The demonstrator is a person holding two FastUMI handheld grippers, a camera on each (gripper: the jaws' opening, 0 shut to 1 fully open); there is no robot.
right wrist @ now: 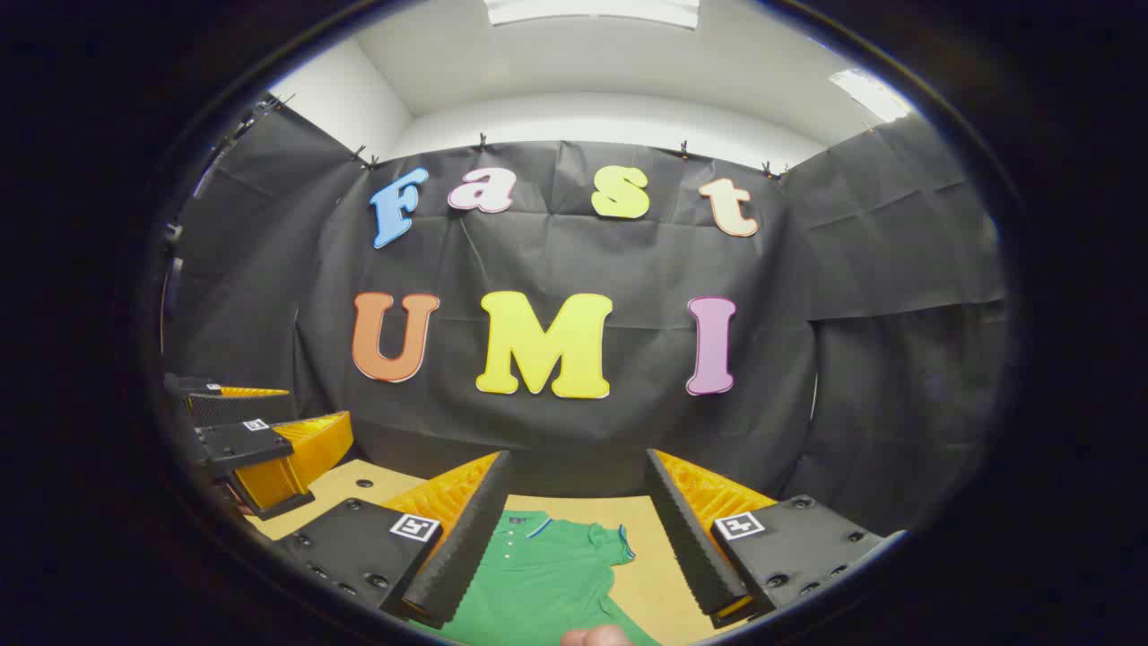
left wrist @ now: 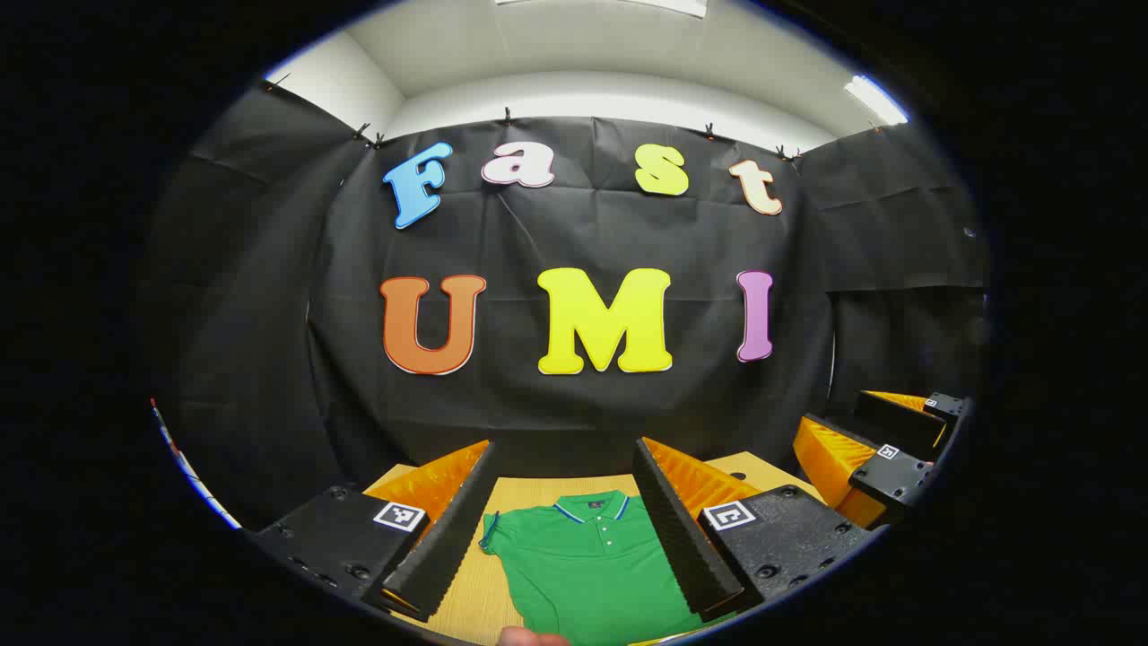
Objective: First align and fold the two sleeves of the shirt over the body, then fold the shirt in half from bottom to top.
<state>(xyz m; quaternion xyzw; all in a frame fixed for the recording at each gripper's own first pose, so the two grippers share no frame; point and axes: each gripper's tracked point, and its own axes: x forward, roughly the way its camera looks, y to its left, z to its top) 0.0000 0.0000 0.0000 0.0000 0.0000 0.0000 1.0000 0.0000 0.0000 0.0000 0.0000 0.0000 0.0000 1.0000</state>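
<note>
Left gripper view: looked forward over the green shirt (left wrist: 583,565), spread flat on the wooden table (left wrist: 466,583) with its collar toward the black cloth wall. Left gripper (left wrist: 565,538) held above the shirt, fingers spread wide to either side of it, gripping nothing. One short sleeve seen lying out beside the shirt's body, toward the left finger. Right gripper (left wrist: 883,449) hung off to the side of the shirt, well apart — also looked open.

Right gripper view: right gripper (right wrist: 569,543) likewise above the shirt (right wrist: 547,574), fingers spread apart and empty — the other sleeve stuck out from the shirt's body toward the right finger. Left gripper (right wrist: 269,449) seen off beyond the shirt's far side.

Judged as the start: neither sleeve folded yet. Best done by lowering each gripper to the outer hem of its own sleeve, pinching only the top layer, lifting slightly, then carrying inward over the shirt's body so both sleeve edges lay parallel to the side seams. Dragging the body along would spoil the alignment.
</note>
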